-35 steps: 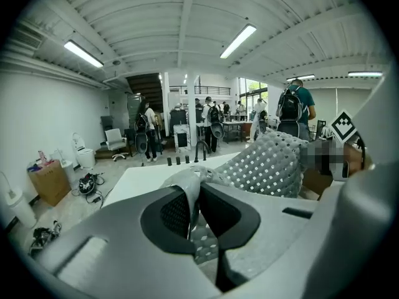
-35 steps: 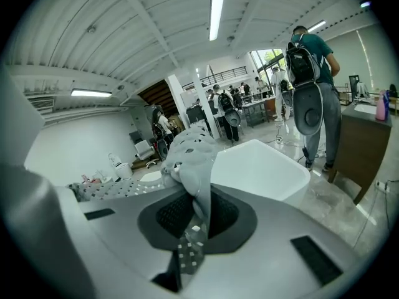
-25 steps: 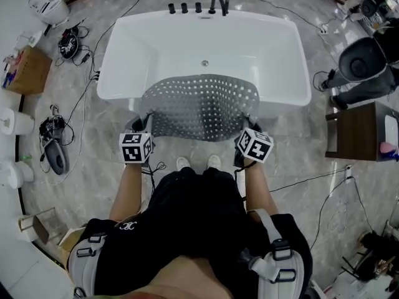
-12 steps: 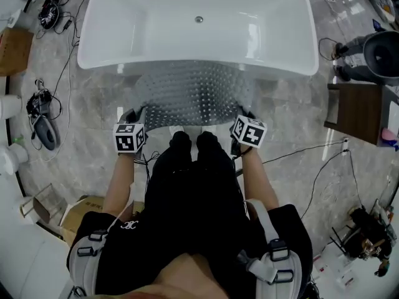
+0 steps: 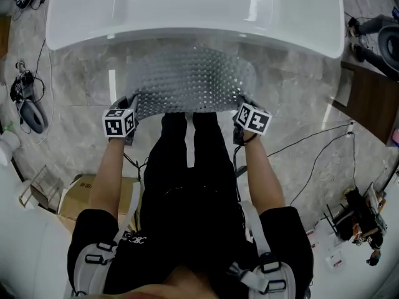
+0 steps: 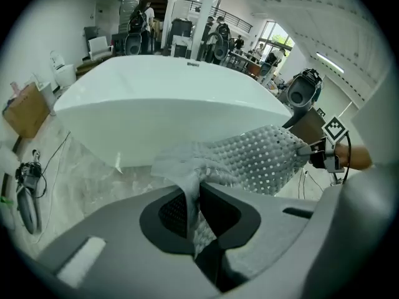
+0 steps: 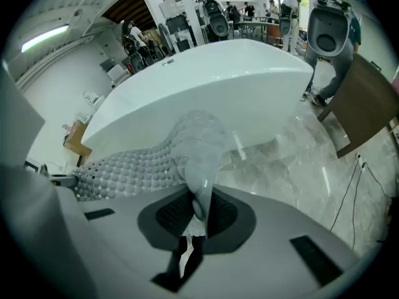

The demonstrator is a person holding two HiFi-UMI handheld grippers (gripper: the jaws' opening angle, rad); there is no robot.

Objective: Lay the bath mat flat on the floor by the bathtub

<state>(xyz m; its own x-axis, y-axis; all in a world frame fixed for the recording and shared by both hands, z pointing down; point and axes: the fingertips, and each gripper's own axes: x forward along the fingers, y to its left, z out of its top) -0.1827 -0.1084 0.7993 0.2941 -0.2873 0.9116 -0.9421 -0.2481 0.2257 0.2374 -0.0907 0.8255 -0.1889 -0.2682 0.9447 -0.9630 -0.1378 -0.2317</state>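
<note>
Grey rubber dotted with rows of small holes: one bath mat (image 5: 193, 80) spreads between two grippers above the marble floor (image 5: 299, 92), just in front of the single white bathtub (image 5: 187, 11). The left gripper (image 5: 133, 103) is clamped on the mat's near left corner. The right gripper (image 5: 240, 103) is clamped on its near right corner. In each gripper view a pinched fold of mat stands squeezed between the two jaws. The mat is not yet flat and curves between the two grips. Its far edge lies close to the tub's side, but whether that edge touches the floor cannot be told. One cardboard box (image 5: 87, 189) sits on the floor beside the person's left arm.
</note>
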